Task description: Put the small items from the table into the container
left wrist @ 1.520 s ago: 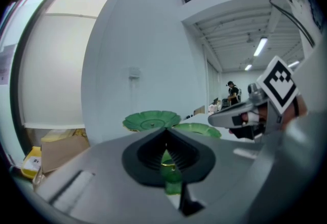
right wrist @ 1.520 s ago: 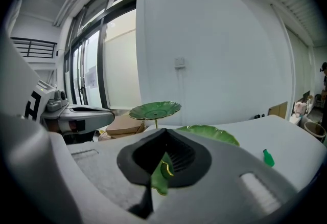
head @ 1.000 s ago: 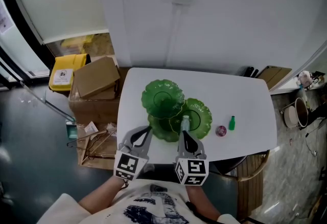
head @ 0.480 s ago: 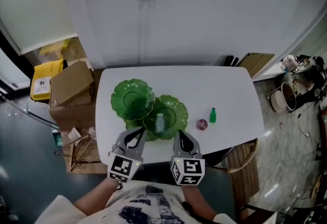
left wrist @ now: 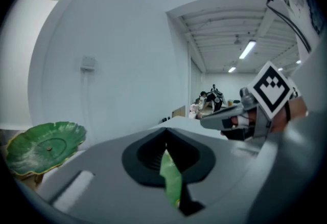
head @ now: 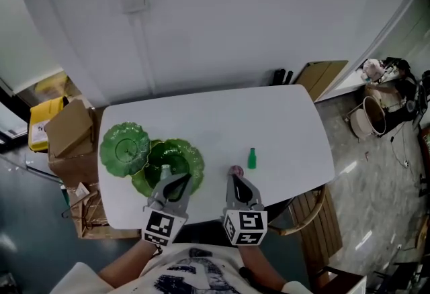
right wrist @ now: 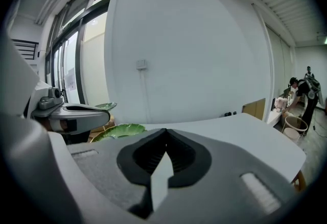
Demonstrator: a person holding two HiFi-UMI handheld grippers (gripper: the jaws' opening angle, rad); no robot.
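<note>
We are holding both grippers closed, nothing between the jaws.
Our left gripper (head: 176, 185) is hovering over the near rim of the green dish (head: 124, 148); our right gripper (head: 236, 182) is pointing at the pink round item (head: 235, 170), lying just beside the small green bottle (head: 252, 158) on the white table (head: 282, 125).

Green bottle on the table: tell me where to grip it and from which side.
Likely best: grip the green bottle across its lower body, from the near table edge, with the right tongs. It stands upright; the pink item sits apart on its left.
</note>
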